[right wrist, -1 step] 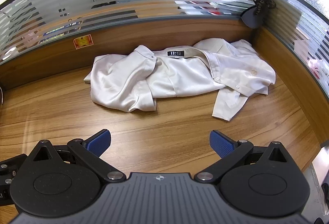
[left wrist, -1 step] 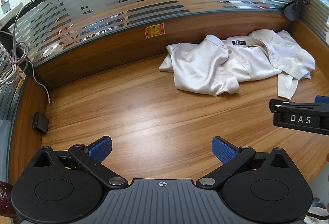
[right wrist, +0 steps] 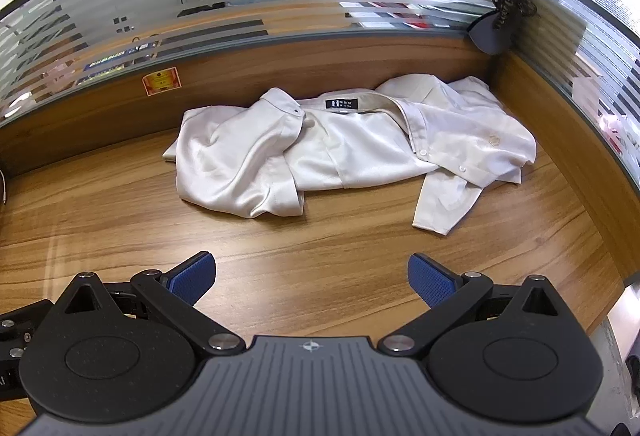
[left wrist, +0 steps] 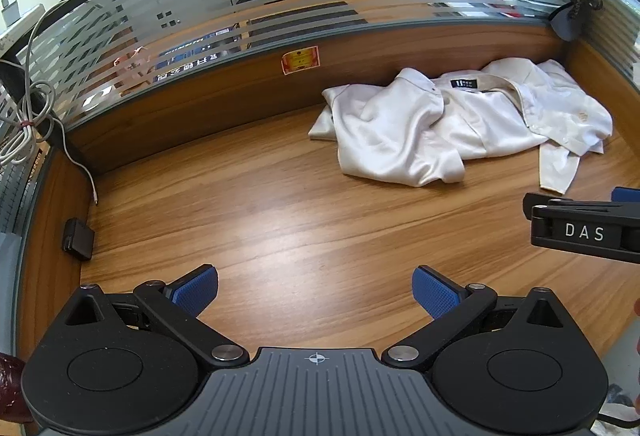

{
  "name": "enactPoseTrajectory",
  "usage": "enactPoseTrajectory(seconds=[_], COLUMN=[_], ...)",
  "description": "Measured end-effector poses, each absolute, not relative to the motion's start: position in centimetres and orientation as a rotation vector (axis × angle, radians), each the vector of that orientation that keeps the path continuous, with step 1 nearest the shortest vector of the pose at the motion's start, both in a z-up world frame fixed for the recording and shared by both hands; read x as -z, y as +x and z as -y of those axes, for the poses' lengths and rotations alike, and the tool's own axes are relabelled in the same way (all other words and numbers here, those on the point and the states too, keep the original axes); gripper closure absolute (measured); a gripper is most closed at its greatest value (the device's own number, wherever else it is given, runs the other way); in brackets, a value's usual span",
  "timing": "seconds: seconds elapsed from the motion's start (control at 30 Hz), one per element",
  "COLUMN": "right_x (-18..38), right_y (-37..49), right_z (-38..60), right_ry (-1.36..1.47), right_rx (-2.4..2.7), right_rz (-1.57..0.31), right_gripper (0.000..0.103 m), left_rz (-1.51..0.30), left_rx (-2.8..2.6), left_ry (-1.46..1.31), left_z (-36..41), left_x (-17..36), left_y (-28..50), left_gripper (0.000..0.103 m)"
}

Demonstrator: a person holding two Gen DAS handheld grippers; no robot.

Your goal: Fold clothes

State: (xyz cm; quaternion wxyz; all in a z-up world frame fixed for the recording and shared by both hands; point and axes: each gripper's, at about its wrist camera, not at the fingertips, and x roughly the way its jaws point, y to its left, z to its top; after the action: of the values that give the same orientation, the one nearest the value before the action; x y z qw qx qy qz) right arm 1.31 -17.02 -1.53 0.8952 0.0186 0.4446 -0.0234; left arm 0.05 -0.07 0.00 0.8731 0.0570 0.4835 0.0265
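Nothing has moved: shirt (right wrist: 344,151) lies crumpled at the desk's (right wrist: 280,256) far edge, long axis crosswise, ahead of both tongs, nearer the right (right wrist: 312,276); left (left wrist: 316,288) and right both gape apart

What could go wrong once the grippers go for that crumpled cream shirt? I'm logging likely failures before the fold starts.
Three risks, as I judge them:
1. The crumpled cream satin shirt lies in overlapping layers, so a pinch may catch several at once.
2. It sits against the wooden back panel near the corner, leaving little room to spread it.
3. The glossy fabric may slip from the open left gripper or open right gripper.
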Motion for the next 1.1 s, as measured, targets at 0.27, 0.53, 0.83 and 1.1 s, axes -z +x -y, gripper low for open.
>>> enactPoseTrajectory(seconds=[0.27, 0.53, 0.83, 1.1], right_x=[1.6, 1.6, 1.7, 1.7], right_y=[1.3, 1.5, 1.4, 1.2], right_z=[17.1, 17.0, 17.2, 17.2], right_ry=[0.037, 0.044, 0.05, 0.052], right_rx=[0.039, 0.049, 0.048, 0.049], right_rz=[-0.917, -0.922, -0.925, -0.926], right_gripper=[0.0, 0.0, 0.0, 0.0], left_rz=[-1.018, -1.015, -1.03, -1.032], left_rx=[-0.046, 0.001, 0.005, 0.015], left_ry=[0.118, 0.101, 0.071, 0.097], left_z=[0.6, -0.1, -0.6, 0.0], left_x=[0.0, 0.3, 0.5, 0.5], left_y=[0.0, -0.1, 0.2, 0.2], left_gripper=[0.0, 0.0, 0.0, 0.0])
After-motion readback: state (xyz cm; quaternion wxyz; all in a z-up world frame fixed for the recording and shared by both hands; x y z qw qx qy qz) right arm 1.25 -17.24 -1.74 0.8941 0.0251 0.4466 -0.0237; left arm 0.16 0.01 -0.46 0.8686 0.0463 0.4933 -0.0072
